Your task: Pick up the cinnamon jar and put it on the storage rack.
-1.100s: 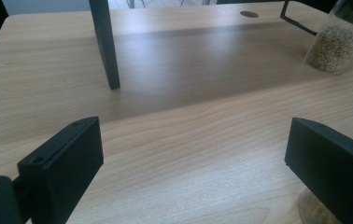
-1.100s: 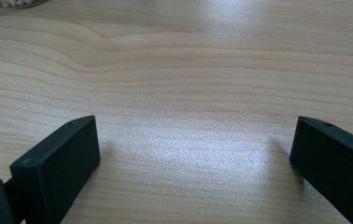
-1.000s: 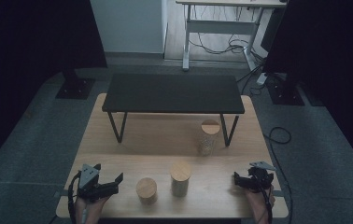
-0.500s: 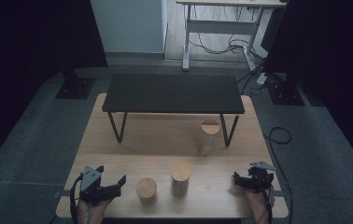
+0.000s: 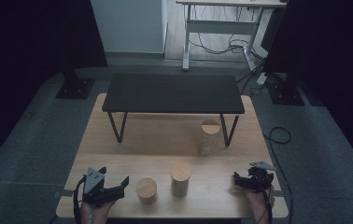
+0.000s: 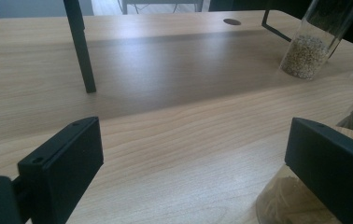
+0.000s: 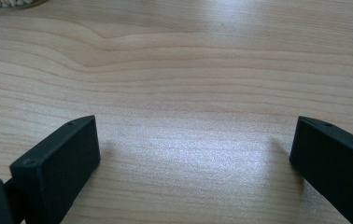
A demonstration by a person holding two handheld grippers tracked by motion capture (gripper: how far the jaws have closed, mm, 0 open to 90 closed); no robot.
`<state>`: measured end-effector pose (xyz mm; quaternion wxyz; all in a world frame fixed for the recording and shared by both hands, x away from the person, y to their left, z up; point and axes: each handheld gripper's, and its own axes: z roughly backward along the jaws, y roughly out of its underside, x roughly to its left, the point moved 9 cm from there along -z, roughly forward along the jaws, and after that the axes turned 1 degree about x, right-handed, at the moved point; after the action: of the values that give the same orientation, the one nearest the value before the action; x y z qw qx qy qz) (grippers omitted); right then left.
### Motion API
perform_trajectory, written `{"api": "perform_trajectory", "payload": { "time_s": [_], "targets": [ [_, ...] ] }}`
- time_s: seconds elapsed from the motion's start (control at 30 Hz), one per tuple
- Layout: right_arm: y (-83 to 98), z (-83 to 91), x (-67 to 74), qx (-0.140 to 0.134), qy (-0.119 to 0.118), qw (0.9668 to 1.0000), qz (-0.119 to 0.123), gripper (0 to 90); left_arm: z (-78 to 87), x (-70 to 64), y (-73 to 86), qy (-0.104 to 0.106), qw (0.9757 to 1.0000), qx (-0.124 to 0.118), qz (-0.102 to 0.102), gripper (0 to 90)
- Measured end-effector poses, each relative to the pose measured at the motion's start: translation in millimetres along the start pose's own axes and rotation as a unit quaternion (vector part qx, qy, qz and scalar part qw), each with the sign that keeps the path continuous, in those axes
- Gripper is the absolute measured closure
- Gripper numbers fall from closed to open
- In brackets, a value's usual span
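Three clear jars with wooden lids stand on the wooden table (image 5: 118, 158): a short jar (image 5: 146, 189) near the front, a taller jar (image 5: 180, 178) beside it, and a grain-filled jar (image 5: 208, 136) by the black bench's right leg. My left gripper (image 5: 115, 175) rests open just left of the short jar. In the left gripper view its jaws (image 6: 193, 158) stand wide, the short jar (image 6: 282, 205) sits behind the right one, and the grain jar (image 6: 305, 53) is far off. My right gripper (image 5: 238, 179) is open at the front right, its jaws (image 7: 195, 154) over bare wood.
A low black bench (image 5: 174, 92) spans the back half of the table; one of its legs (image 6: 83, 51) stands ahead of the left gripper. A cable hole (image 6: 232, 21) lies in the tabletop beyond. Grey carpet and stand bases surround the table.
My left gripper has slid a little toward the front edge and the short jar. The right gripper has barely shifted.
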<state>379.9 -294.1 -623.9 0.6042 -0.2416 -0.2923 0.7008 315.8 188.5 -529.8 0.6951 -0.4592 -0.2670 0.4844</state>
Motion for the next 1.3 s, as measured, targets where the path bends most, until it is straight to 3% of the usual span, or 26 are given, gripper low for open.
{"api": "perform_trajectory", "payload": {
  "time_s": [0.93,1.3],
  "targets": [
    [0.0,0.0,0.0,0.0,0.0,1.0,0.0,0.9,-6.3,-25.6,-0.4,-0.007,0.9999,-0.01,-0.009,4.4],
    [0.0,0.0,0.0,0.0,0.0,1.0,0.0,0.9,-8.0,-35.7,-1.5,0.0,0.9999,-0.014,-0.009,4.1]
  ]
}}
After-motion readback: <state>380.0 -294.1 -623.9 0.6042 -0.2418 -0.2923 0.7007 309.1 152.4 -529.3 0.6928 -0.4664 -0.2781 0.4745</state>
